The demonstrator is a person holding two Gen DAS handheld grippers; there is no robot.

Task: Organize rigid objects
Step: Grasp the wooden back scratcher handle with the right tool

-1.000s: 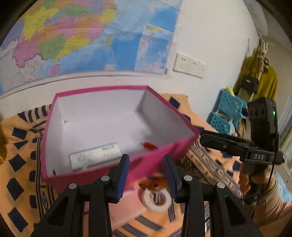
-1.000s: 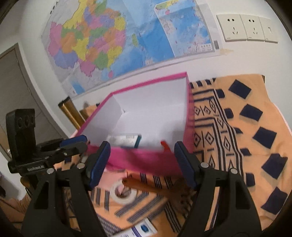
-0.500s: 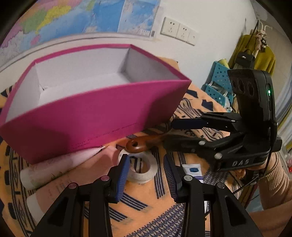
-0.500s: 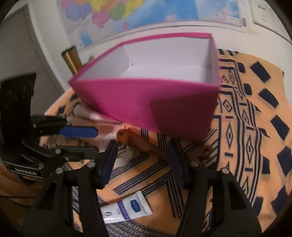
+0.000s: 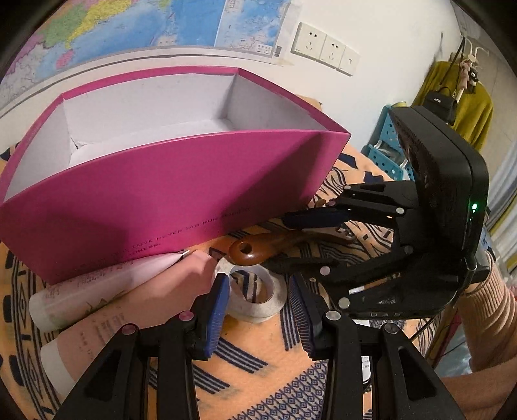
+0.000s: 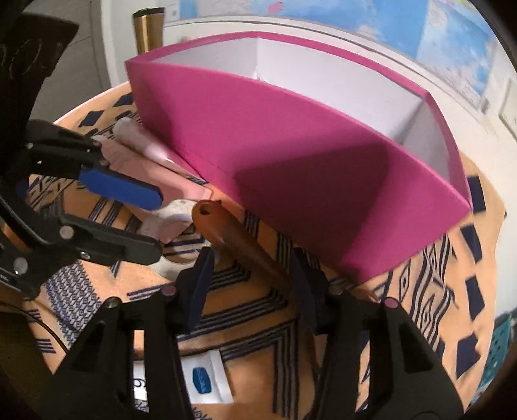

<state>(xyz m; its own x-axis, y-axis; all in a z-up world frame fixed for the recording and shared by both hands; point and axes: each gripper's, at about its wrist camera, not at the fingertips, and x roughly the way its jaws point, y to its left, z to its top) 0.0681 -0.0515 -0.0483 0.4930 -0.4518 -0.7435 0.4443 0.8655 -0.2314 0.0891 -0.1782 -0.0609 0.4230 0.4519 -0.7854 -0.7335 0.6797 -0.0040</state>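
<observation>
A pink open box point(image 5: 155, 194) with a white inside stands on the patterned cloth; it also shows in the right wrist view point(image 6: 290, 155). In front of it lie a white tape roll point(image 5: 255, 292), a brown wooden-handled tool point(image 5: 258, 247) and two pink tubes point(image 5: 106, 284). My left gripper point(image 5: 258, 310) is open, its fingers on either side of the tape roll. My right gripper point(image 6: 255, 284) is open, with the wooden handle point(image 6: 239, 242) between its fingers. The right gripper also shows in the left wrist view point(image 5: 310, 239).
A white tube with a blue label point(image 6: 200, 381) lies near the front of the table. A gold flask point(image 6: 147, 29) stands behind the box. Wall sockets point(image 5: 326, 48) and a map point(image 5: 129, 29) are on the wall. Blue crates point(image 5: 387, 152) stand to the right.
Both grippers have dropped from above the box to the table in front of it. The left now straddles the tape roll, the right the wooden handle.
</observation>
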